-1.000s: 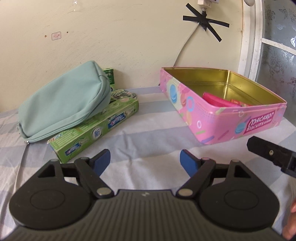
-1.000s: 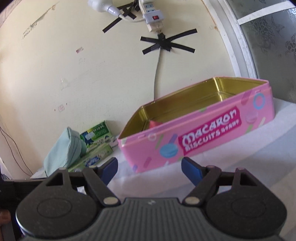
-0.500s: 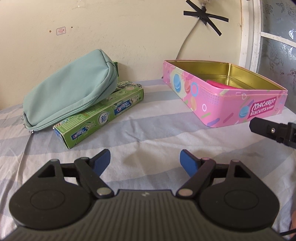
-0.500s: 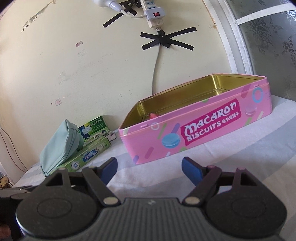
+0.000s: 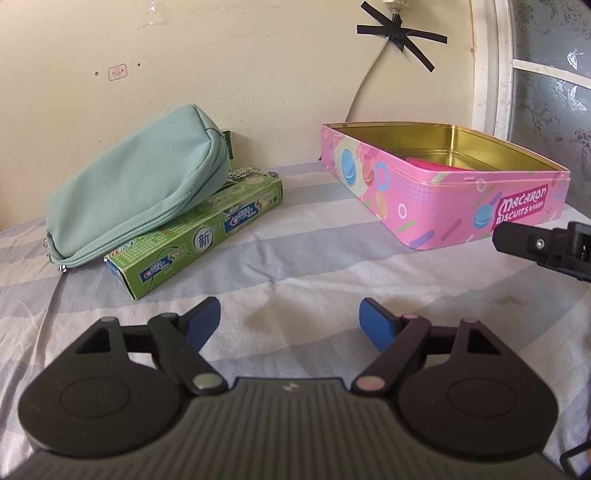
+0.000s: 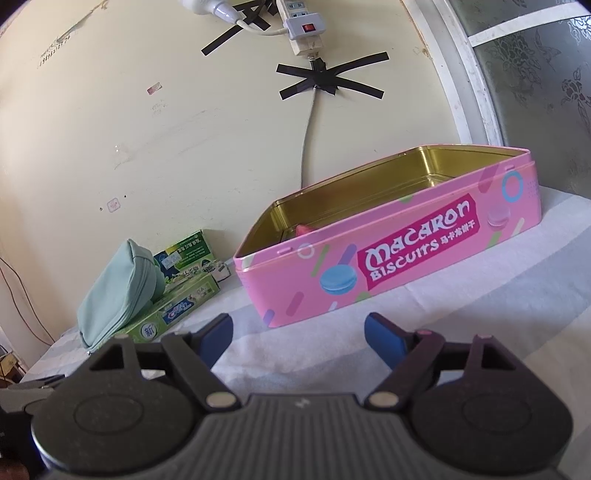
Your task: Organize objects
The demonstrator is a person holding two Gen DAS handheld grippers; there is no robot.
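Observation:
An open pink Macaron biscuit tin (image 5: 461,206) sits on the striped cloth at the right, with a pink object (image 5: 432,163) inside; it also shows in the right wrist view (image 6: 406,251). A mint green pouch (image 5: 136,195) leans on a green toothpaste box (image 5: 199,236) at the left; both show in the right wrist view, pouch (image 6: 118,291) and box (image 6: 173,310). My left gripper (image 5: 290,325) is open and empty above the cloth. My right gripper (image 6: 299,339) is open and empty in front of the tin.
A second green box (image 6: 184,254) stands behind the pouch by the wall. A power strip (image 6: 299,29) and a taped cable (image 6: 310,122) hang on the wall. A window frame (image 5: 491,62) is at the right. The right gripper's body (image 5: 543,247) shows at the left view's right edge.
Both grippers have drawn back and lowered slightly; the tin and pouch sit a little farther off. Both stay open and empty.

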